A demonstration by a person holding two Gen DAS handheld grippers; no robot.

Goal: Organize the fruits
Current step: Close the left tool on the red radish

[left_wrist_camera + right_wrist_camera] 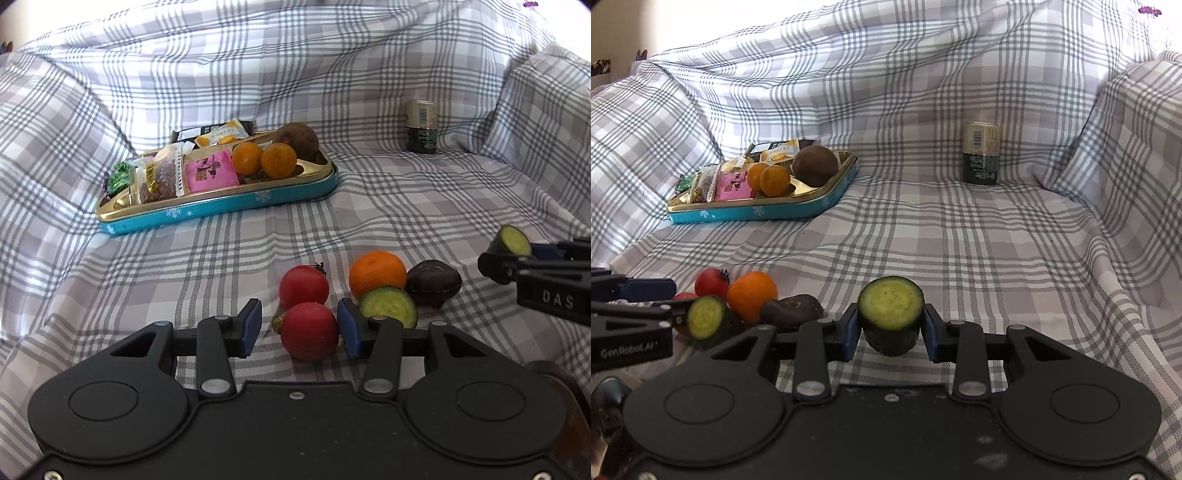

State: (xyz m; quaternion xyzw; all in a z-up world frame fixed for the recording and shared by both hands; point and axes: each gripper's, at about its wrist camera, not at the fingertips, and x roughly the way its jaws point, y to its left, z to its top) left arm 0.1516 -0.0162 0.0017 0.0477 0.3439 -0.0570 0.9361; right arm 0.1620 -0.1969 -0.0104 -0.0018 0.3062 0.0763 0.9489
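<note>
From my remote seat: a soft woven plaid cloth [960, 240] lies creased under a glossy metal tin [221, 210] with gold-toned rim. Shiny smooth-skinned tomatoes [308, 330], crinkly plastic snack wrappers [210, 171] and matt black plastic gripper bodies [886, 424] catch the light.

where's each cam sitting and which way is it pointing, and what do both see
Left wrist view: on the left gripper, looking forward and down over the plaid cloth at a red tomato between its open fingers; the right gripper shows at the right edge.
Right wrist view: on the right gripper, facing the same way, shut on a cucumber piece; the left gripper shows at the left edge.
Shared: the blue tin tray, the can, the orange and the held cucumber piece.
</note>
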